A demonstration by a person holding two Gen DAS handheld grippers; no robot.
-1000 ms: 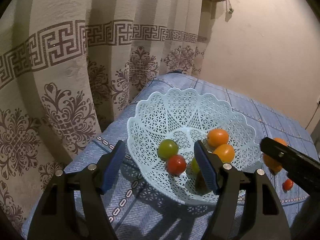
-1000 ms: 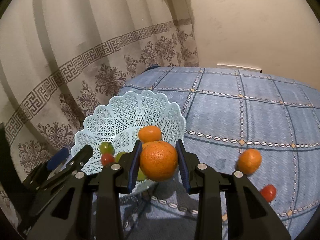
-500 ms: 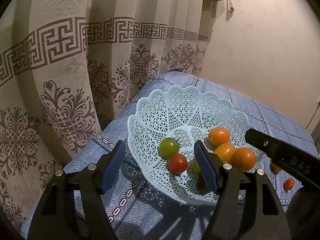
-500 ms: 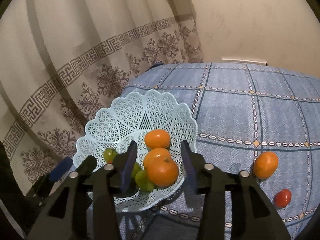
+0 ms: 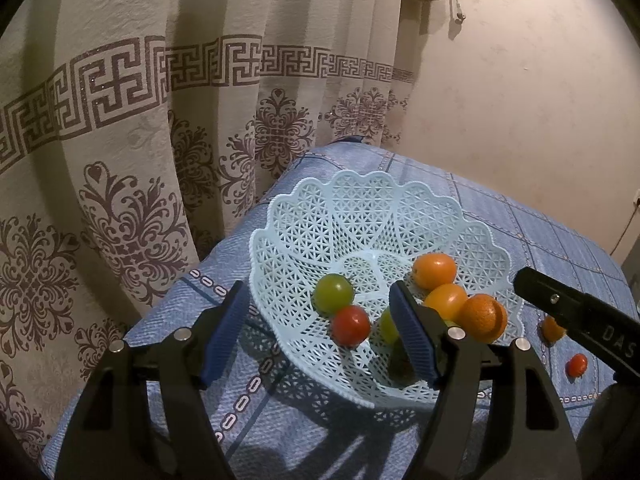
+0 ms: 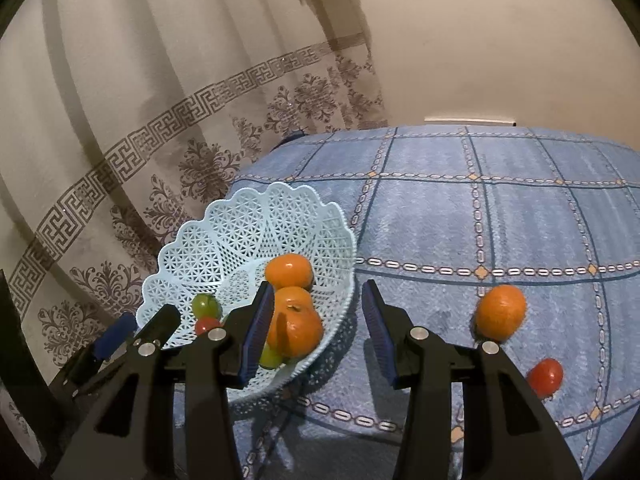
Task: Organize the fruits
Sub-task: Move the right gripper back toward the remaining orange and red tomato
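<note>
**Now the two loose fruits are left to be fetched**

Now the right gripper (image 6: pixel 318 322) is seen with its jaws spread wide and nothing held between them, above the near edge of the basket (image 6: pixel 248 220). The left gripper (image 5: pixel 320 328) is likewise held wide open and empty, over the basket's near side. By the look of it, the step in hand is the fetching of the loose orange (image 6: pixel 501 311), which lies on the blue bedspread (image 6: pixel 480 208) to the right of the basket. It is best approached from above, with the pads set across its widest part and closed gently, since the round skin may roll on soft cloth. A small red tomato (image 6: pixel 545 377) lies near it and should be left undisturbed.

Inside the basket three oranges (image 6: pixel 294 330) are gathered at the right side, touching one another, with green fruits (image 5: pixel 333 294) and a red tomato (image 5: pixel 350 325) beside them. The oranges look firm and dimpled.
</note>
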